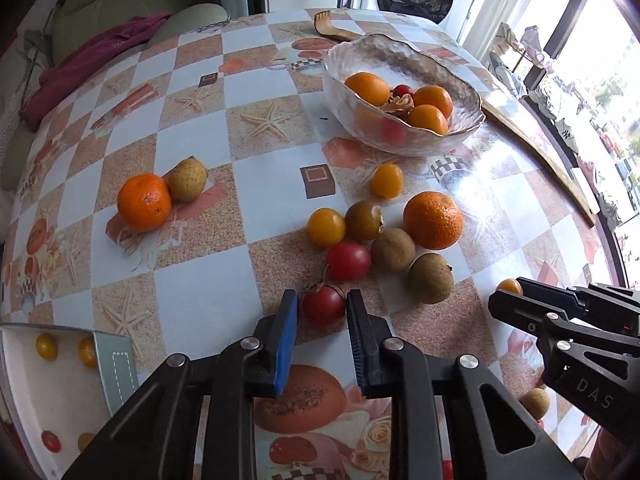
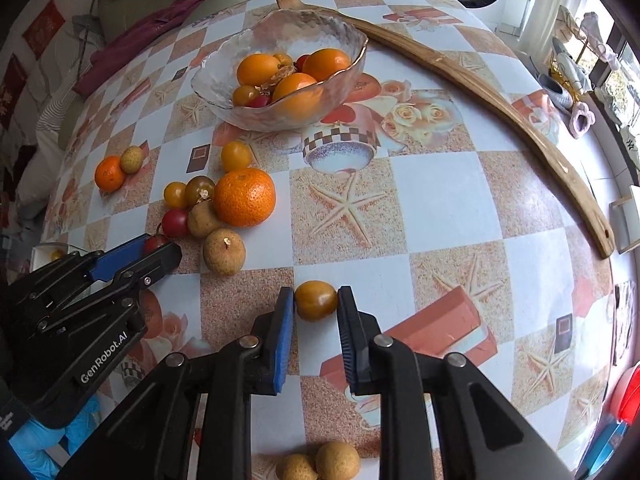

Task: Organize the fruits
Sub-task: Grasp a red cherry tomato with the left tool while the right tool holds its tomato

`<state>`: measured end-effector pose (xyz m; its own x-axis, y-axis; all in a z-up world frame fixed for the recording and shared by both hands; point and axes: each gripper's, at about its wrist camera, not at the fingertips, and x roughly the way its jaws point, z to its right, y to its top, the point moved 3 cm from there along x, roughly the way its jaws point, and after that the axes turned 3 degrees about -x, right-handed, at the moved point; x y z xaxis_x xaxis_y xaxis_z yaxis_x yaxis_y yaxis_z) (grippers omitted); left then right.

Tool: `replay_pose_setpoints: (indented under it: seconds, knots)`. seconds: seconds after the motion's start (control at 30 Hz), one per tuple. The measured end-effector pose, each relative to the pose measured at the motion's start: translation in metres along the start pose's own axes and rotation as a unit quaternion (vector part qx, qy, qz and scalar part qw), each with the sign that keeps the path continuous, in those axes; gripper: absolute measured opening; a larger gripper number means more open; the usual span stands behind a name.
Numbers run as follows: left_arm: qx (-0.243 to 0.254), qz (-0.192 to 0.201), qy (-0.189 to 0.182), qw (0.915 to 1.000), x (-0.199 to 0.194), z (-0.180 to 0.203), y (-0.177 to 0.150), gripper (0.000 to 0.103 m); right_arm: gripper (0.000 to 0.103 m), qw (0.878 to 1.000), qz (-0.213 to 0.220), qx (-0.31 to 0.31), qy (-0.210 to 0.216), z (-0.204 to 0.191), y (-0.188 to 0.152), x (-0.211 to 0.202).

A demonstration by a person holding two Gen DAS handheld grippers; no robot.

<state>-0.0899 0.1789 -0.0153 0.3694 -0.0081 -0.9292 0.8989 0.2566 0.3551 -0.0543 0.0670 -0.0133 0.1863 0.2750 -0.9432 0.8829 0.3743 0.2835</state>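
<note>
Your left gripper (image 1: 322, 305): jaws released, bracketing a red cherry tomato (image 1: 324, 305) on the table (image 1: 208, 300). Your right gripper (image 2: 316, 302): jaws released around an orange cherry tomato (image 2: 316, 300).

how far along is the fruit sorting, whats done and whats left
Done: several orange fruits and small tomatoes sit in the glass bowl, a few cherry tomatoes in the white box. In hand: the left gripper brackets a red tomato, the right gripper an orange tomato; neither is lifted. Left: two mandarins, longans and more tomatoes loose on the table.
</note>
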Motion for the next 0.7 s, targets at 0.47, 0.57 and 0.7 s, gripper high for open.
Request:
replay_pose_setpoints:
  seconds: [0.47,0.57,0.7]
  knots:
    - [0.007,0.008,0.004,0.9999,0.002,-0.002,-0.002,0.028,0.024,1.000,0.001,0.017,0.009,0.011,-0.018,-0.026]
    - [0.021,0.013,0.017,0.9995,0.006,0.003,0.000,0.028,0.024,1.000,0.003,0.017,0.010,0.010,-0.021,-0.030]
    - [0.019,0.021,0.016,0.9995,0.008,0.005,0.005,0.027,0.024,1.000,0.004,0.021,0.012,0.012,-0.024,-0.034]
